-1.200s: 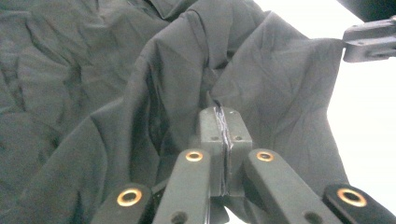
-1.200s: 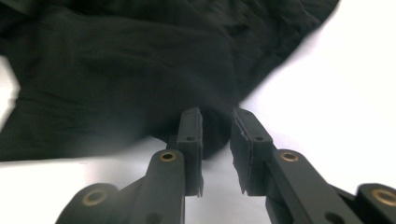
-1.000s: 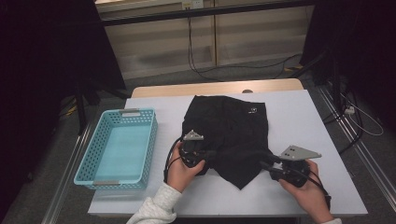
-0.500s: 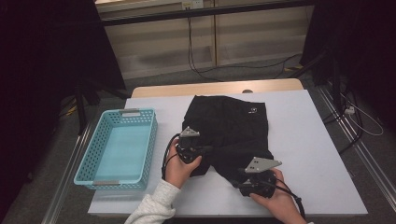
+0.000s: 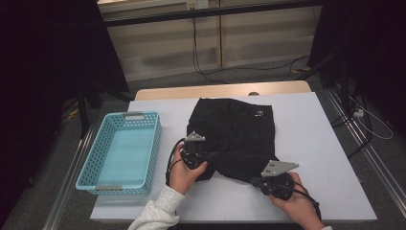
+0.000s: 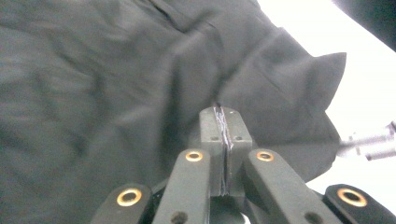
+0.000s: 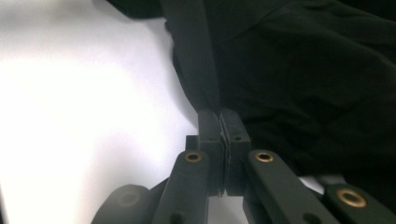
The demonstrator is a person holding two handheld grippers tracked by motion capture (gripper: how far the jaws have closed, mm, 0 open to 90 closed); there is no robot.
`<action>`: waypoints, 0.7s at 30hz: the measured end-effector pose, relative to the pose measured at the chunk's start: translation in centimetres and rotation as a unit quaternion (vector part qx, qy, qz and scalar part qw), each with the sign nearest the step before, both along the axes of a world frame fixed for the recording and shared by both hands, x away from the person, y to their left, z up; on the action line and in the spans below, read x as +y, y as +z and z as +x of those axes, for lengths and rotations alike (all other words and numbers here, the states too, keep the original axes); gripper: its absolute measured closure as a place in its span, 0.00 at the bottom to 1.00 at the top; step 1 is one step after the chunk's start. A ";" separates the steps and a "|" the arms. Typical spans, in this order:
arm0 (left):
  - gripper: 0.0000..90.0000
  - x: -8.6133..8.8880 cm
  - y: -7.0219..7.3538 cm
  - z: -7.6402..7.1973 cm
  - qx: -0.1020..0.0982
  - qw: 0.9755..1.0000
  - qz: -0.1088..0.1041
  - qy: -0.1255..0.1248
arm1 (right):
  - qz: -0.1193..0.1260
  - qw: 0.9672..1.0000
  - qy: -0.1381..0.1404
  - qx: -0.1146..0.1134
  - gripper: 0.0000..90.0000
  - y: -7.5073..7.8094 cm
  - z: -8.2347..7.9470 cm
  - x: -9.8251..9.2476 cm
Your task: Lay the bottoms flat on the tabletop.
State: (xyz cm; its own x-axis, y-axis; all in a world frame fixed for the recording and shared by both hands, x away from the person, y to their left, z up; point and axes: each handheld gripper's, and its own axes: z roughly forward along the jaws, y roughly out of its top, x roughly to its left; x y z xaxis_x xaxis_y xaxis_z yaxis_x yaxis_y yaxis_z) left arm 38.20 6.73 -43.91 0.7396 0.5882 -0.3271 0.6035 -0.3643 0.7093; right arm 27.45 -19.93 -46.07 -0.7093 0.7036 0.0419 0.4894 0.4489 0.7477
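Black garment (image 5: 237,136), soft matte cloth, spread rumpled across the middle of the white table (image 5: 311,143); rough trapezoid outline, wider at the far edge, narrowing to a point at the near right. Small white logo (image 5: 259,113) near the far right corner. Seen close in the left gripper view, grey-black weave (image 6: 116,70) full of shallow folds and a raised seam, with a pointed flap of cloth jutting onto the bright tabletop at the right.

Left tool (image 5: 207,155) at the garment's near left edge, held in the left hand (image 5: 184,167); black jaws pressed together with a thin fold of the cloth pinched between the pads, per the left gripper view (image 6: 223,122). Grey three-cornered plate on top, black cable looping by the wrist, pale knit sleeve (image 5: 153,218) below.

Right tool (image 5: 253,181) at the garment's near right tip, gripped in the right hand (image 5: 294,201); jaws having just been closing, now drawn tight on a narrow band of the black fabric, which rises straight up from the pads in the right gripper view (image 7: 219,119). Glossy white table surface to that band's left, dark creased cloth to its right.

Turquoise plastic basket (image 5: 91,163), rectangular, perforated walls, on the table's left side, well apart from the garment. Light wooden strip (image 5: 220,90) along the table's far edge.
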 end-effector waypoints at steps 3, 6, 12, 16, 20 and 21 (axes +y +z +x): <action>0.99 -1.2 0.1 -0.8 -0.001 1.000 -0.001 -0.022 | 0.013 1.000 -0.010 0.004 0.99 0.3 -0.8 -2.1; 0.99 -1.7 0.4 -1.2 0.000 0.999 -0.002 -0.036 | 0.033 0.999 -0.022 0.005 0.99 0.6 -1.2 -3.7; 0.99 -1.7 0.8 -1.3 -0.005 0.999 -0.018 -0.034 | 0.054 0.998 -0.023 -0.007 0.99 1.7 -1.8 -4.6; 0.98 -1.4 -0.2 -0.9 0.005 1.000 -0.007 -0.030 | 0.054 0.998 -0.019 -0.004 0.99 1.4 -1.5 -4.1; 0.86 -1.1 -0.8 -0.4 -0.005 1.000 0.002 -0.018 | 0.014 0.999 0.007 0.032 0.96 0.8 -1.5 -3.8; 0.81 -1.0 -0.8 -0.4 -0.014 1.000 0.005 -0.019 | 0.011 0.999 0.005 0.031 0.89 0.8 -1.5 -3.8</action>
State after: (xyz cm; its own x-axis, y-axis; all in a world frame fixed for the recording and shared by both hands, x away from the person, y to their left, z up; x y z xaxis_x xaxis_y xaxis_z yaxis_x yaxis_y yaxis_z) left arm 37.82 5.73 -44.67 0.7699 0.5630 -0.3005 0.5696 -0.3938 0.7215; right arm 25.90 -23.71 -45.31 -0.7118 0.6952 0.1002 0.5302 0.4383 0.7258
